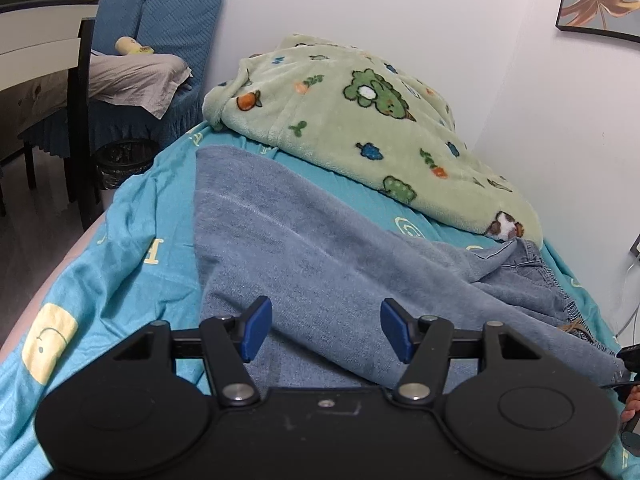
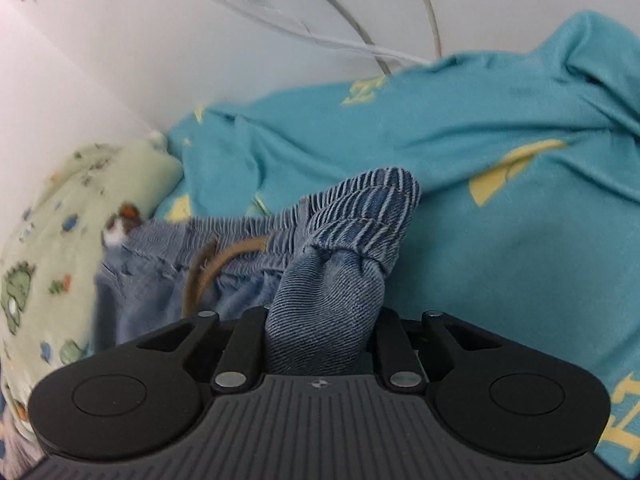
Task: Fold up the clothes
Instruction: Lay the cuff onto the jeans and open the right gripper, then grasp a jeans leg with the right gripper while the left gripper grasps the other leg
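Blue denim trousers lie spread on the turquoise bedsheet, waistband toward the right. My left gripper is open, its blue pads hovering over the denim near its front edge, holding nothing. In the right wrist view my right gripper is shut on the trousers at the elastic waistband, which bunches up between the fingers and hides the tips. A brown drawstring hangs loose beside it.
A green patterned fleece blanket is heaped against the white wall at the bed's far side, also visible in the right view. Blue chairs and a table stand left. White cables run down the wall.
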